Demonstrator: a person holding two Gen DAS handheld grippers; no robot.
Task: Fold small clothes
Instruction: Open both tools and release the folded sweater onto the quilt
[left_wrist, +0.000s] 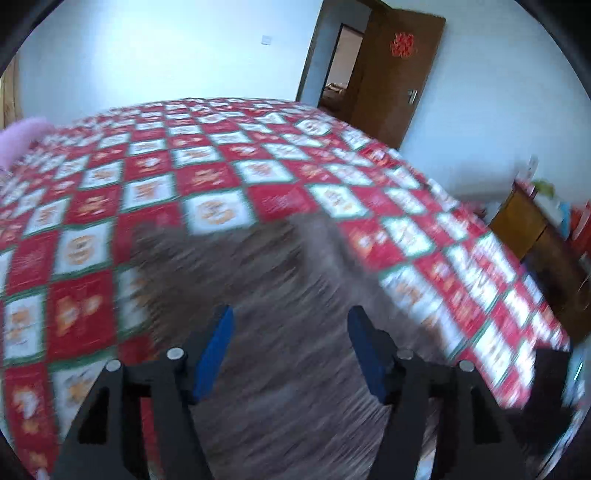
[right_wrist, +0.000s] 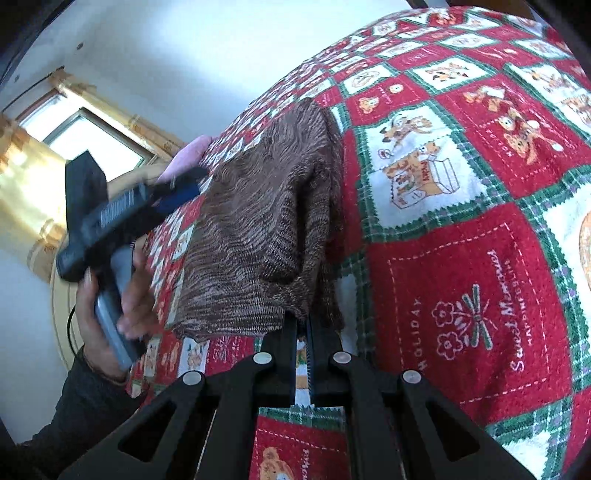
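The brown knitted garment (right_wrist: 258, 229) lies partly folded on the bed (right_wrist: 461, 258) near its edge; right gripper (right_wrist: 303, 328) jaws clamp its near hem; left gripper (left_wrist: 290, 332) jaws stand open, empty; more folds likely remain.

A bedspread (left_wrist: 207, 177) of red and white squares edged in green, printed with bears and lettering, covers the bed across the middle of both views. A pink pillow (left_wrist: 18, 136) lies at its far left edge in the left wrist view. Behind the bed, at upper right, a brown wooden door (left_wrist: 399, 85) stands open with a red paper ornament (left_wrist: 402, 44) on it. A wooden cabinet (left_wrist: 532, 229) sits at the right edge. In the right wrist view, a window (right_wrist: 85, 136) with yellow curtains (right_wrist: 26, 184) fills the upper left.
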